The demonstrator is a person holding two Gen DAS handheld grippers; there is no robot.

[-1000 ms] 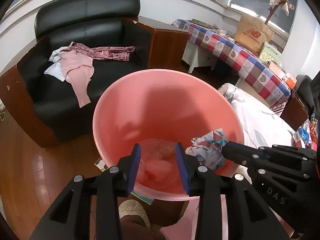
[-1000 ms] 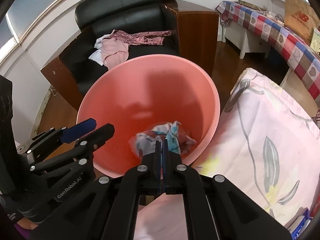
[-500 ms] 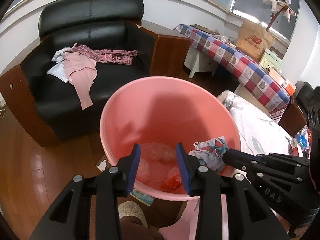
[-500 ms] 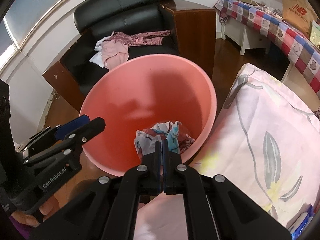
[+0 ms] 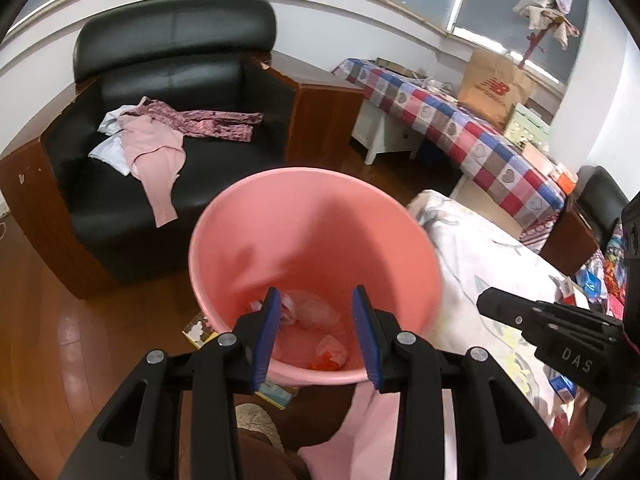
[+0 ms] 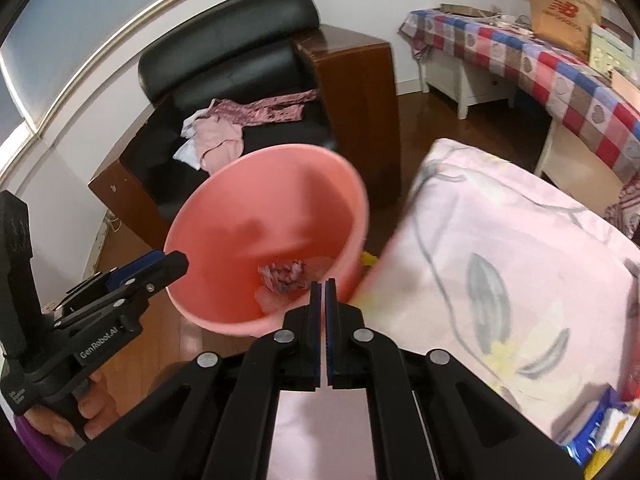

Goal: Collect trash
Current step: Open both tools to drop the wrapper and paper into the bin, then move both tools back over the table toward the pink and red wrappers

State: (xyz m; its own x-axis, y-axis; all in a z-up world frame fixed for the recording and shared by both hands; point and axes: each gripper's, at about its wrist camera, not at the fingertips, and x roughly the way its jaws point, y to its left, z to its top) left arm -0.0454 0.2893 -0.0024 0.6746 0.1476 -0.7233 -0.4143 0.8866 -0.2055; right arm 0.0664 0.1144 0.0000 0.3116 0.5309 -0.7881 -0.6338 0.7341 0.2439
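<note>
Since wrapper (image 6: 285,277) lies dropped in pink bin (image 5: 400,216) by bed edge, right gripper (image 6: 324,286) held shut, empty; left gripper (image 5: 316,300) held open, empty, above bin.

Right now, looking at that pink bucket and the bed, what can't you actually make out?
- Pink bucket, left view: its near floor is hidden behind the left gripper.
- Crumpled wrapper in the bucket, right view: too small and blurred to read.
- Colourful packets on the floral bedsheet, right view: cut off by the picture's edge.
- Flat card on the floor, left view: half hidden under the bucket.
</note>
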